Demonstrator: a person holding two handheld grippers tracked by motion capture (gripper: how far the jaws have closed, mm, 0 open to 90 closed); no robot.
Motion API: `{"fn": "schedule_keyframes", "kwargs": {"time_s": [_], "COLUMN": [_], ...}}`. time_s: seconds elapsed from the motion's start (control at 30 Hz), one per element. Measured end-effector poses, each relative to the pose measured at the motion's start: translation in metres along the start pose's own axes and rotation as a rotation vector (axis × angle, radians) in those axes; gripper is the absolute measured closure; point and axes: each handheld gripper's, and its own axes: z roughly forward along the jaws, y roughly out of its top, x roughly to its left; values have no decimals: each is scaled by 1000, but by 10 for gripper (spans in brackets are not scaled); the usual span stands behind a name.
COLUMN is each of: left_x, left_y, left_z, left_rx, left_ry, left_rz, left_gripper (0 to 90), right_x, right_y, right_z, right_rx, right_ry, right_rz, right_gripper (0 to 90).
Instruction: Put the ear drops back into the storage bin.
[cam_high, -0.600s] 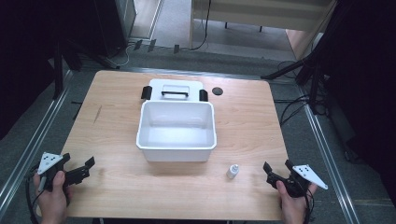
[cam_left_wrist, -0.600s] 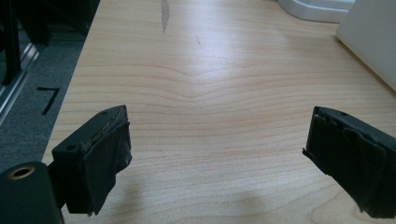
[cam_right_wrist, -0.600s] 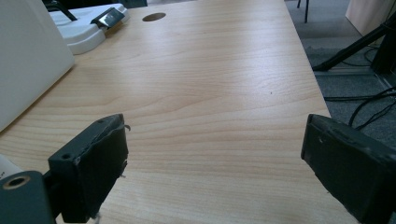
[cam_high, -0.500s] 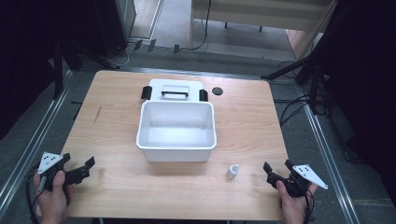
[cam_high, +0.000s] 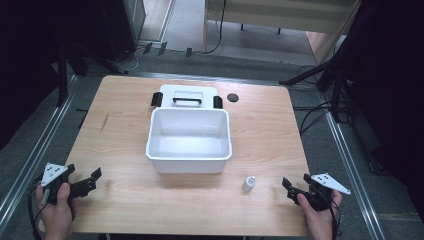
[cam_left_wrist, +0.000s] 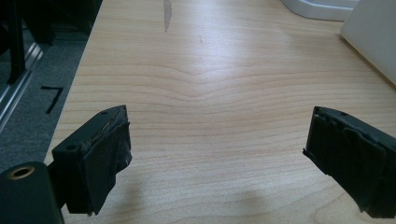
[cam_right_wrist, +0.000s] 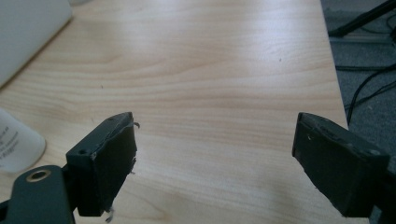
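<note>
Nothing moved; small bottle (cam_high: 249, 183) sits just left of right gripper (cam_high: 292, 187), jaws spread.

Overhead view, two low table-level (cam_high: 125, 130) close-ups

Even overhead light falls on the pale wooden table (cam_high: 125, 150), while the surroundings sink into near black. Soft, faint shadows lie just under and behind each gripper's jaws. Between the jaws the wood grain is sharp; the jaws themselves are slightly soft, without glare.
</note>
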Motion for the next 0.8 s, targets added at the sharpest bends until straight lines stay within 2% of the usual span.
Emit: {"fn": "schedule_keyframes", "kwargs": {"time_s": [0.07, 0.23, 0.43, 0.5, 0.63, 0.8], "left_x": [0, 0, 2, 3, 2, 2], "left_y": [0, 0, 0, 0, 0, 0], "left_z": [0, 0, 0, 0, 0, 0], "left_rx": [-2, 2, 0, 0, -1, 0], "left_ry": [-1, -8, -18, -18, -17, -18], "left_rz": [0, -2, -12, -13, -12, -10], "left_gripper": [72, 72, 72, 72, 72, 72], "right_x": [1, 9, 28, 34, 43, 52], "right_y": [1, 10, 30, 36, 49, 63], "right_z": [1, 1, 0, 2, 4, 7], "right_rx": [46, 148, 303, 344, 406, 465], "right_ry": [-7, 2, 53, 57, 69, 47], "right_rz": [-17, -125, -324, -374, -470, -548], "right_gripper": [145, 155, 182, 191, 201, 198]}}
